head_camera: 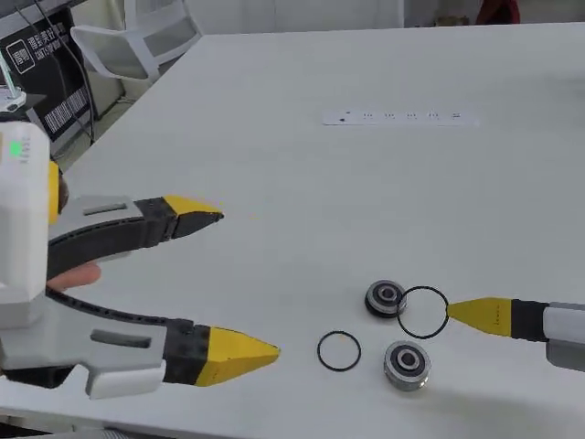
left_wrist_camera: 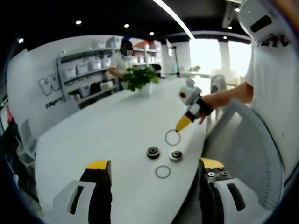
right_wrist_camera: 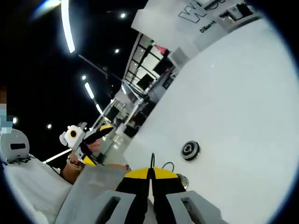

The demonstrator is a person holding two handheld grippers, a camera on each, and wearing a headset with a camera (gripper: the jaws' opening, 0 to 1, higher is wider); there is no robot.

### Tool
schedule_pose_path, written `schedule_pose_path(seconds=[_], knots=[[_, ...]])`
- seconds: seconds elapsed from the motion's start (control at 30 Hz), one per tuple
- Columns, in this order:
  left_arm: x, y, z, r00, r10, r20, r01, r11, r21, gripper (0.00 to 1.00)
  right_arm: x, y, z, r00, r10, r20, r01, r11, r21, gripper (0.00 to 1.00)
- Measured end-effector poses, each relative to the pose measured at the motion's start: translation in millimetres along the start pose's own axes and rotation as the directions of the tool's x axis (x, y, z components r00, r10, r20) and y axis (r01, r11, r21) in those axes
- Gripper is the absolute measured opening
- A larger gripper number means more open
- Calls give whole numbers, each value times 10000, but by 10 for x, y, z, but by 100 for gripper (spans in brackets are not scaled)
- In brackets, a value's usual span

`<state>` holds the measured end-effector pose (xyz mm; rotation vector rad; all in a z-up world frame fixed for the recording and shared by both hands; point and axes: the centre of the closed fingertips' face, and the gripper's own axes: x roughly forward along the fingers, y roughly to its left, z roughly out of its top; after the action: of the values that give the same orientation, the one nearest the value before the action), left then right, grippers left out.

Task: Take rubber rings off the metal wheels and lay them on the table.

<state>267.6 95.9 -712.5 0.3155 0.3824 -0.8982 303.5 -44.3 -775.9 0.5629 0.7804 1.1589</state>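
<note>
Two metal wheels lie near the table's front edge, one point(head_camera: 385, 299) further back and one point(head_camera: 407, 363) closer to me. A loose black rubber ring point(head_camera: 339, 351) lies flat to their left. My right gripper point(head_camera: 454, 313) comes in from the right, shut on a second rubber ring point(head_camera: 422, 312) that overlaps the farther wheel's edge. In the right gripper view the jaws point(right_wrist_camera: 151, 173) are pressed together, with the thin ring point(right_wrist_camera: 152, 161) rising between them and a wheel point(right_wrist_camera: 190, 150) beyond. My left gripper point(head_camera: 242, 283) stands wide open and empty, left of the rings.
A flat white strip point(head_camera: 399, 117) lies far back on the white table point(head_camera: 274, 165). A white chair point(head_camera: 137, 46) stands beyond the table's left corner. A potted plant point(left_wrist_camera: 140, 79) sits at the table's far end in the left gripper view.
</note>
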Motion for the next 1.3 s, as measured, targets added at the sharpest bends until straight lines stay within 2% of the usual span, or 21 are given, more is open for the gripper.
schedule_pose_path(seconds=[0.13, 0.3, 0.47, 0.7, 0.77, 1.03, 1.2, 1.3], knots=[[-93, 34, -40, 9993, 343, 131, -339, 9991, -255, 80, 64, 58, 6, 9992, -18, -400, -2, 9987, -510, 0], [-205, 52, -152, 9971, 727, 203, -708, 9941, -827, 83, 153, 118, 19, 9972, 27, -747, -97, 9956, -934, 0], [-265, 18, -299, 9960, 891, -54, -892, 9898, -1112, 81, 256, 156, 5, 9934, 88, -1142, -232, 9918, -1253, 0], [-223, -32, -385, 9942, 1076, -10, -1063, 9810, -1626, 84, 402, 174, -35, 9872, 158, -1589, -398, 9880, -1490, 0], [-202, -49, -418, 9944, 1029, -222, -1050, 9829, -1510, 84, 432, 169, -47, 9856, 155, -1683, -414, 9875, -1518, 0], [-179, -22, -425, 9934, 1144, -124, -1148, 9792, -1673, 87, 588, 157, -143, 9709, 184, -2390, -612, 9831, -1727, 0], [-156, -28, -474, 9928, 1167, -281, -1197, 9801, -1585, 88, 660, 94, -197, 9592, 74, -2827, -620, 9808, -1847, 0], [-159, 18, -537, 9872, 1514, -497, -1572, 9764, -1483, 86, 703, 19, -238, 9512, -135, -3084, -491, 9797, -1944, 0]])
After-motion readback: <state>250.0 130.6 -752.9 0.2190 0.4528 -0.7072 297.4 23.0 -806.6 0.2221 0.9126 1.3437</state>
